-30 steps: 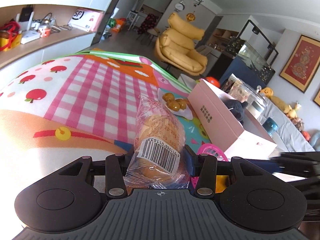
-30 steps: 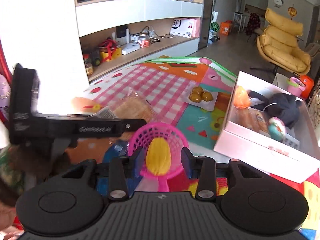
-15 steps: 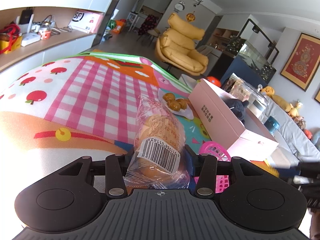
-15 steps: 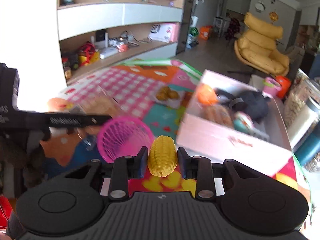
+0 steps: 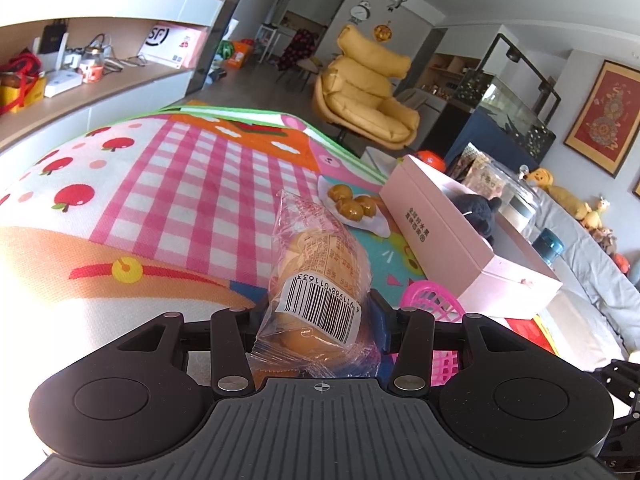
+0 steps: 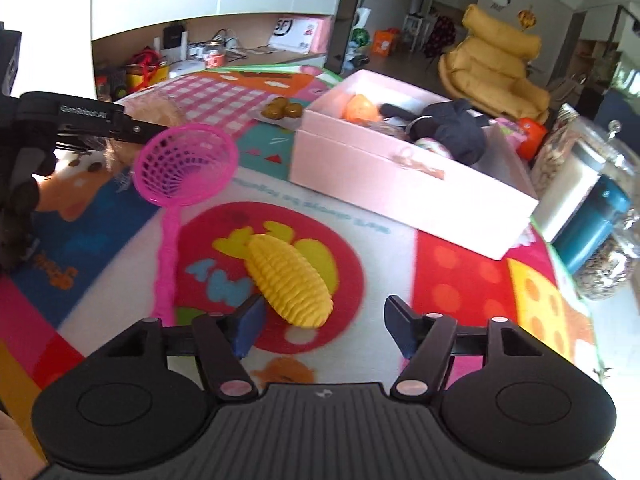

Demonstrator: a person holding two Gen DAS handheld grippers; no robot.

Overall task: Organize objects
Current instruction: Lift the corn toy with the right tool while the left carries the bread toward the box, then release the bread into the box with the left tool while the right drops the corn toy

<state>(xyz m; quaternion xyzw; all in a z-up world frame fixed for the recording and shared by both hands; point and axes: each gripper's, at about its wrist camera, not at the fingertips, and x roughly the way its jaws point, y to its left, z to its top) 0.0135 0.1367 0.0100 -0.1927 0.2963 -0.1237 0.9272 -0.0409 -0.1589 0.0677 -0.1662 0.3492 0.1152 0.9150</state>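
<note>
My left gripper (image 5: pixel 320 314) is shut on a clear-wrapped bread bun (image 5: pixel 320 264) with a barcode label, held above the colourful play mat (image 5: pixel 192 184). In the right wrist view that gripper (image 6: pixel 132 128) reaches in from the left with the bun (image 6: pixel 158 110). My right gripper (image 6: pixel 326 322) hangs low over the mat and its jaws are opening. A yellow toy corn cob (image 6: pixel 288 280) lies on the mat between them, close to the left fingertip, with neither pad pressing it. A pink toy net scoop (image 6: pixel 186 164) lies to its left.
An open pink box (image 6: pixel 400 172) holding a dark plush toy (image 6: pixel 456 128) and other items stands beyond the corn. A white plate of brown buns (image 5: pixel 352 206) sits past it. Glass jars (image 6: pixel 580 160) and a teal bottle (image 6: pixel 596 224) crowd the mat's right edge.
My right gripper carried the corn away from the pink net, rightward and down, then let go; the corn now lies on the mat. The left gripper and bun stayed put.
</note>
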